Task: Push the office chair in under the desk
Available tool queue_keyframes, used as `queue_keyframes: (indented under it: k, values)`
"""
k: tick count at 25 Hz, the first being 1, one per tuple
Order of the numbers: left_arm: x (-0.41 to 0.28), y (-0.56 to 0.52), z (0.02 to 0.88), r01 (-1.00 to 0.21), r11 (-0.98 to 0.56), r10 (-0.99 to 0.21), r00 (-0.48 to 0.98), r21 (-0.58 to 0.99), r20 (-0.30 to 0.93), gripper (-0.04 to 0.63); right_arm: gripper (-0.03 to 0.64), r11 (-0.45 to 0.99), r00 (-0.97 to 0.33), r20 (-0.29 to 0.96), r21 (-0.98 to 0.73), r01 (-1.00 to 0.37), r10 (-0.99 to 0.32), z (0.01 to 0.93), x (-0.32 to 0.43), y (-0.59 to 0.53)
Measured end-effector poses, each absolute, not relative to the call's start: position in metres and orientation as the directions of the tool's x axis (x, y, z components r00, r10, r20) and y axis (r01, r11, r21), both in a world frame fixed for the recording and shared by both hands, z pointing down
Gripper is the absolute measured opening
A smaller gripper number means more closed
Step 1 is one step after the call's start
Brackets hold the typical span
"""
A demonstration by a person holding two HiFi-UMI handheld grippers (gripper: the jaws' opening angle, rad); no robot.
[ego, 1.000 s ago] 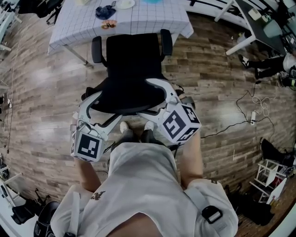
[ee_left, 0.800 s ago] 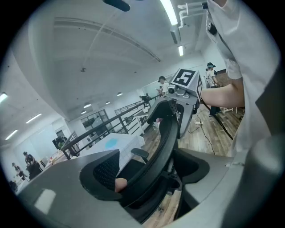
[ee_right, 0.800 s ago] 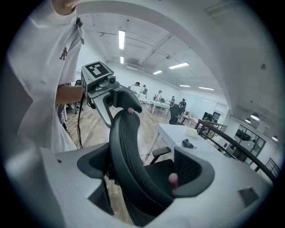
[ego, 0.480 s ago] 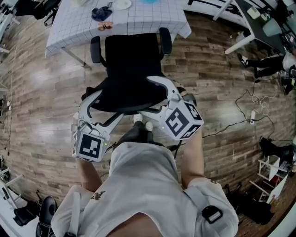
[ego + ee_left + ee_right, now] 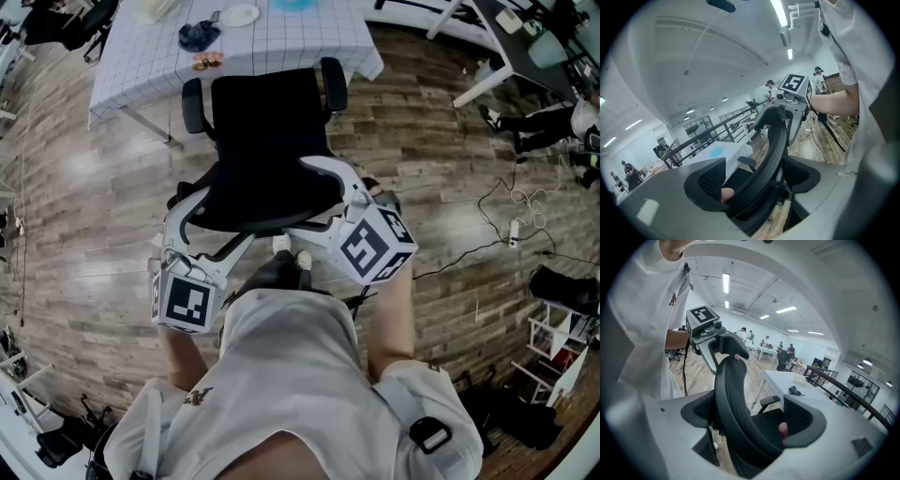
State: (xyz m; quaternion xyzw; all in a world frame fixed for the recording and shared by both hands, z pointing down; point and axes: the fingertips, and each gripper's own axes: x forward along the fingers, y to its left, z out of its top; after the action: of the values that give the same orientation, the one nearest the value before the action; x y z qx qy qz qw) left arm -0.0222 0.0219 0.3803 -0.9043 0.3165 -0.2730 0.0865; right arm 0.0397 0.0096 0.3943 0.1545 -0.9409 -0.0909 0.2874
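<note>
A black office chair (image 5: 267,122) faces a desk (image 5: 309,42) covered with a white checked cloth, its seat front at the desk's edge. My left gripper (image 5: 202,225) straddles the left edge of the mesh backrest (image 5: 262,197), and my right gripper (image 5: 323,202) straddles its right edge. In the left gripper view the backrest (image 5: 773,150) runs between the jaws of my left gripper (image 5: 757,180), close to the right jaw, with a gap at the left pad. In the right gripper view the backrest (image 5: 733,399) lies against the left jaw of my right gripper (image 5: 750,420), clear of the right pad. Both stand open.
A dark blue item (image 5: 195,36) and a plate (image 5: 239,14) lie on the desk. Cables and a power strip (image 5: 513,234) trail over the wood floor at the right. Another desk's white legs (image 5: 487,84) stand at the upper right. The person's shoes (image 5: 281,267) are just behind the chair.
Both grippers and the chair have crept a little toward the desk. The person's feet have shifted behind the chair. The jaws stand as before.
</note>
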Motion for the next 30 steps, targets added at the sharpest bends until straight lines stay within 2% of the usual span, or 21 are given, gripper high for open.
queue_keyframes:
  k: [15, 30]
  values:
    - [-0.009, -0.005, 0.380, -0.506, -0.798, -0.603, 0.667, -0.328, 0.438, 0.373, 0.449, 0.929, -0.769, 0.526, 0.265, -0.258, -0.364, 0.395, 0.054, -0.018]
    - [0.014, -0.031, 0.376, -0.524, -0.794, -0.607, 0.668, -0.309, 0.430, 0.380, 0.453, 0.926, -0.793, 0.485, 0.265, -0.270, -0.370, 0.392, 0.078, -0.044]
